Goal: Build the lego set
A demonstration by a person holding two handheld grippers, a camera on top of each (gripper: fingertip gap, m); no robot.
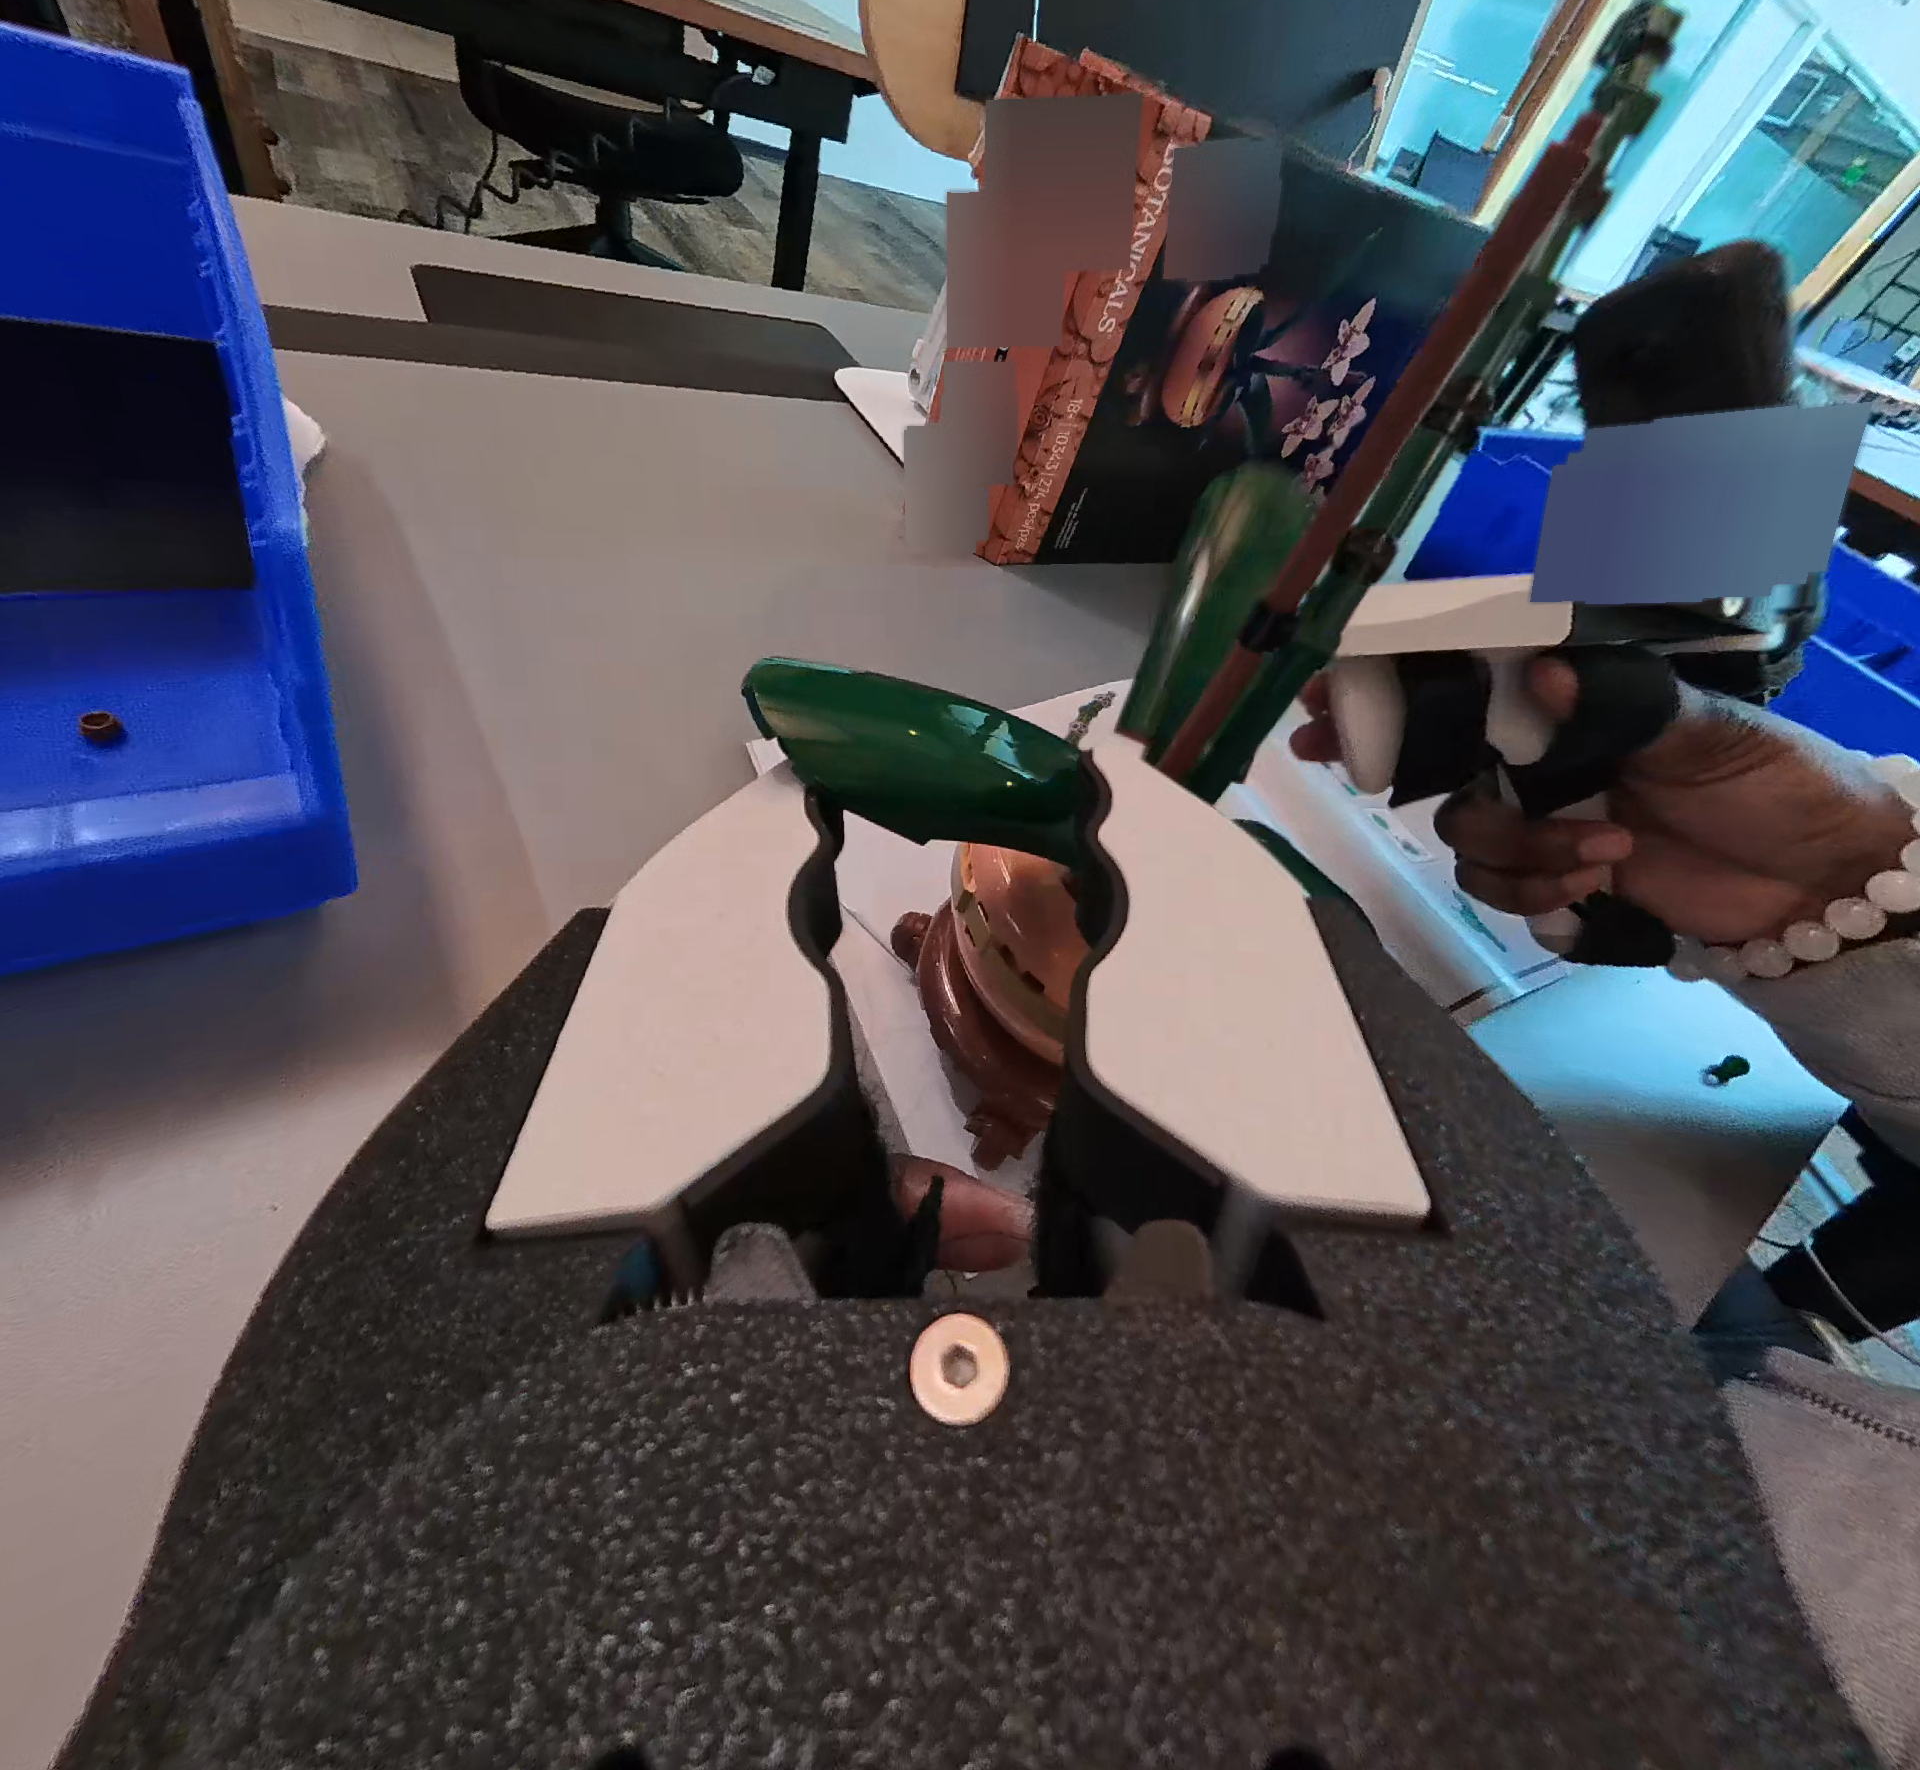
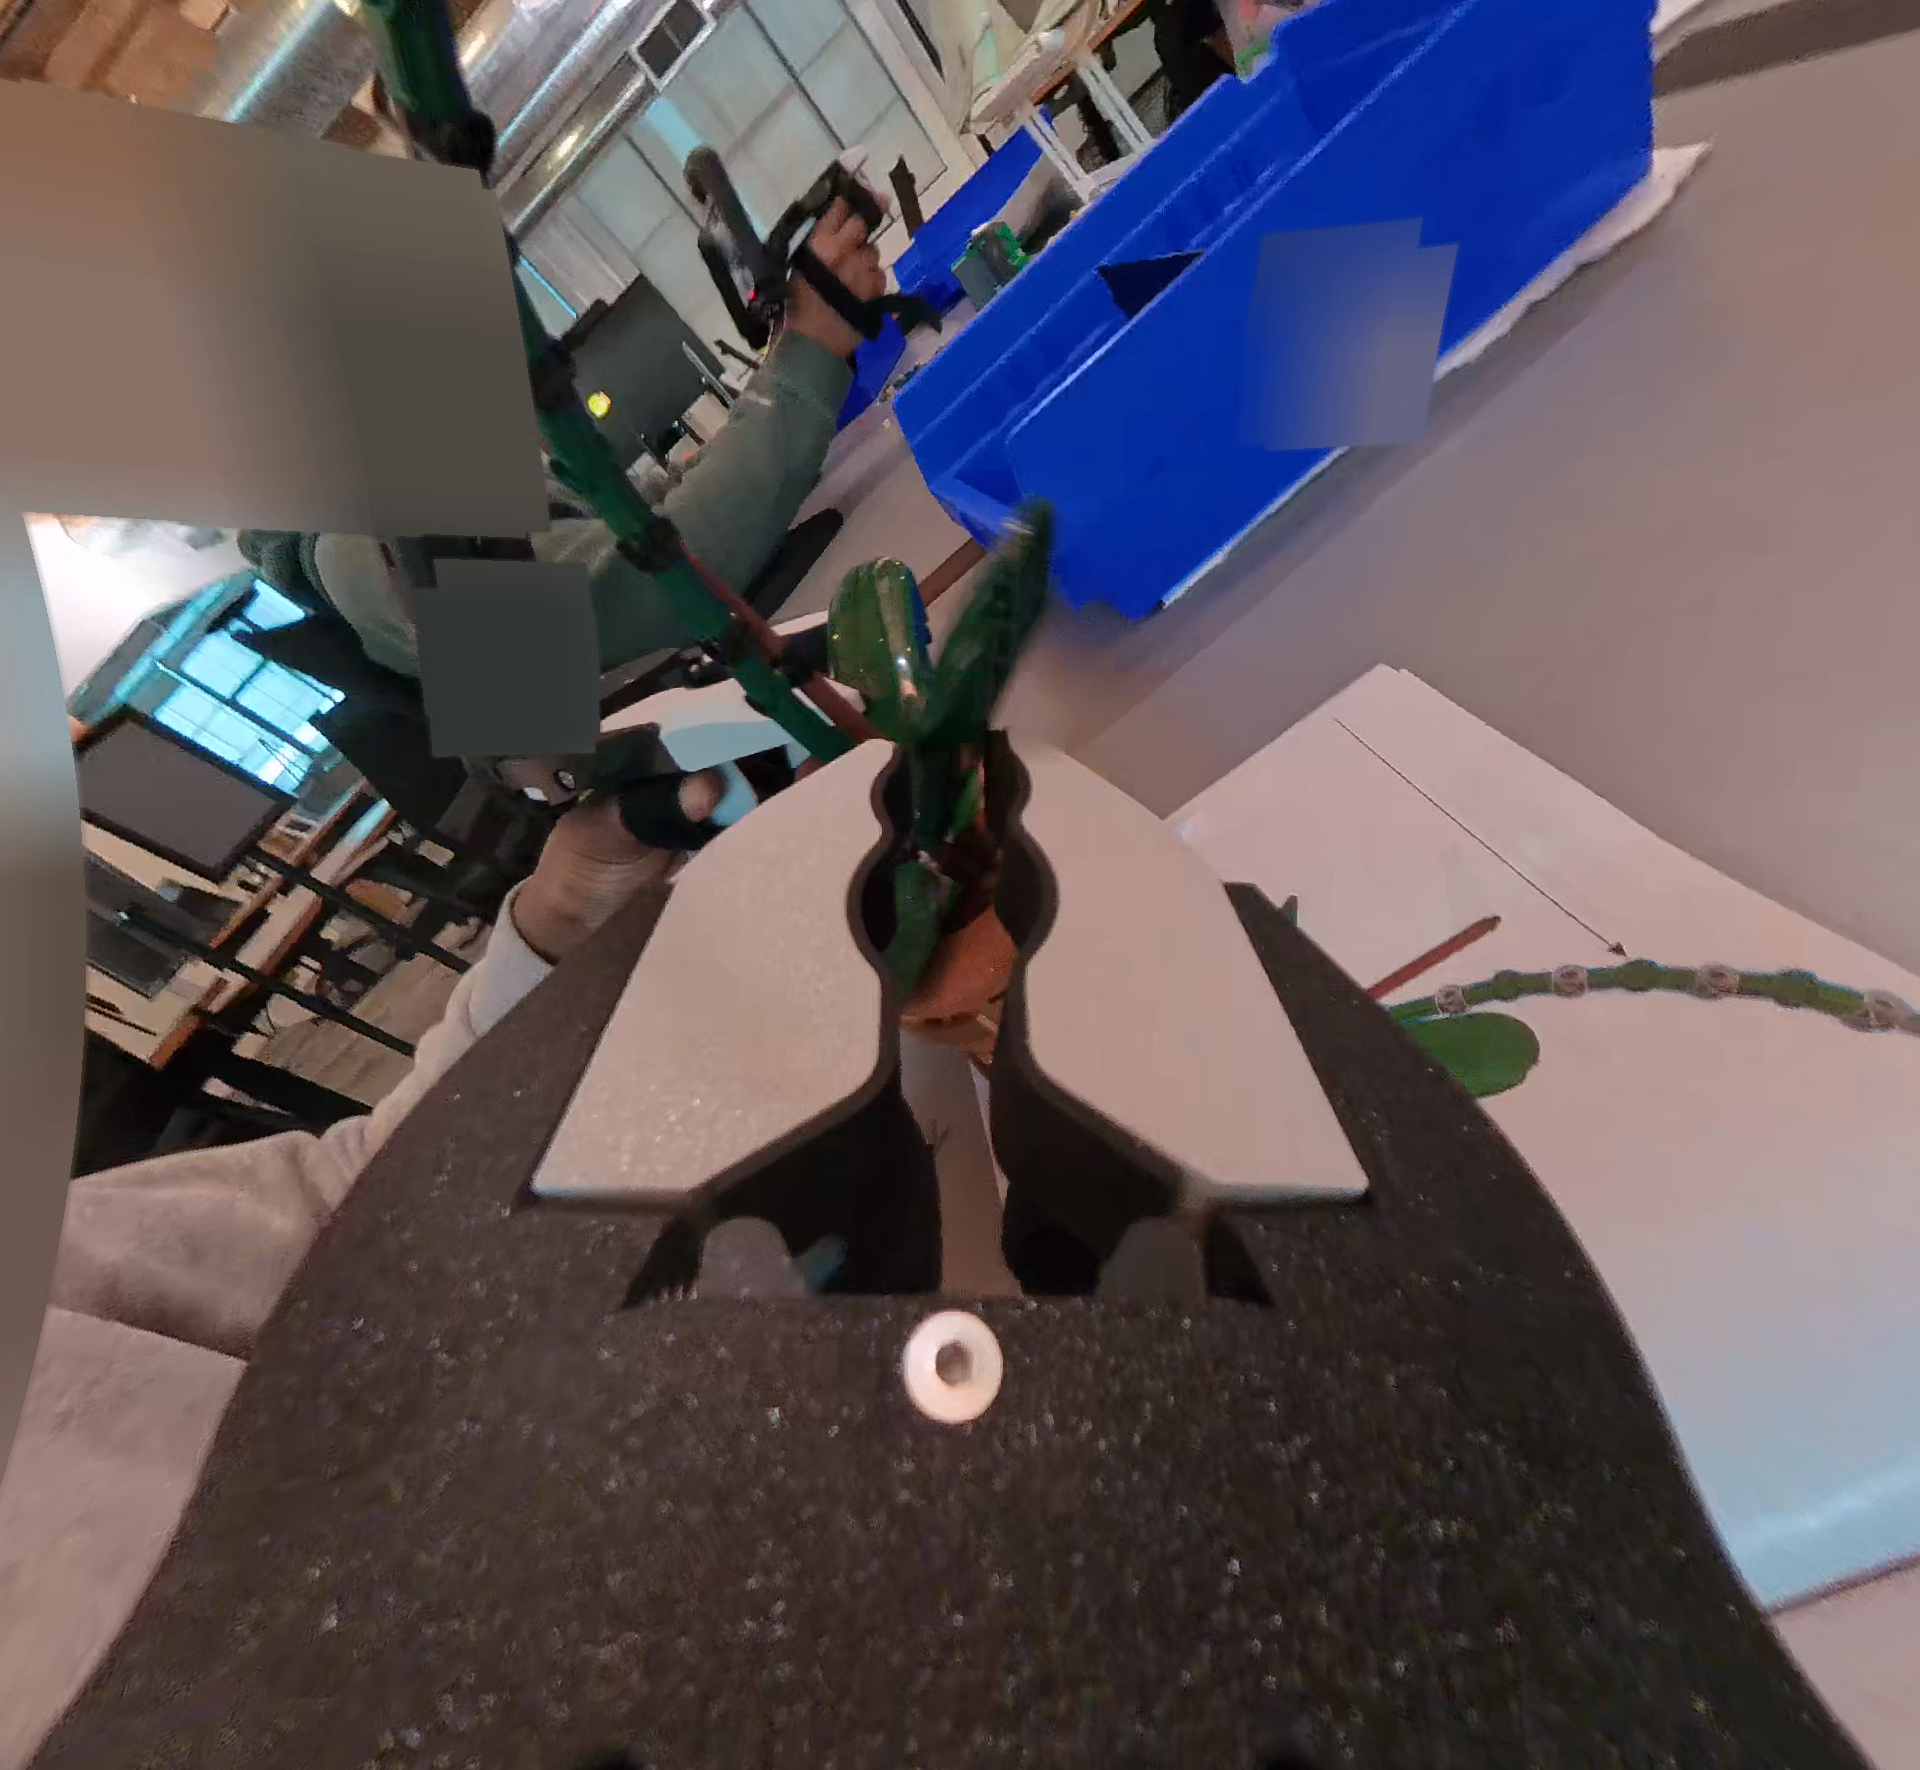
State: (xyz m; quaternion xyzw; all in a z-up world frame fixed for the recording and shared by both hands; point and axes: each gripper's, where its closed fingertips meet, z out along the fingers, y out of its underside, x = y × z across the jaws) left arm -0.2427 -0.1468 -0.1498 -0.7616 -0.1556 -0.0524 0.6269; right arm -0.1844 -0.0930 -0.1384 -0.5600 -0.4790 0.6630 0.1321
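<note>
**Grey table, two tools, one plant half built**

Grey laminate is what we see most of: the table (image 1: 623,515) runs under everything. On it, to our left, stands a blue bin (image 1: 156,577) with one small brown ring piece (image 1: 101,726) on its floor. A second blue bin (image 2: 1351,266) shows in the right wrist view, well beyond the fingers. The set's box (image 1: 1174,370) stands upright at the far side of the table, and the open instruction booklet (image 2: 1558,1201) lies flat beneath our right tool.

Our right gripper (image 2: 945,847) is closed to a narrow gap around the base of the plant stem (image 1: 1382,432), a long green and brown rod assembly that rises steeply up and away, with green leaves (image 2: 935,660) sprouting just past the fingertips. In the left wrist view we see the hand (image 1: 1662,816) wrapped around that tool's handle, a white bead bracelet (image 1: 1829,920) at the wrist.

Our left gripper (image 1: 951,816) pinches a glossy dark green leaf piece (image 1: 914,754) across its tips. Below it, on the booklet, sits the copper and brown pot (image 1: 997,951), near the leaf but apart from it.
</note>
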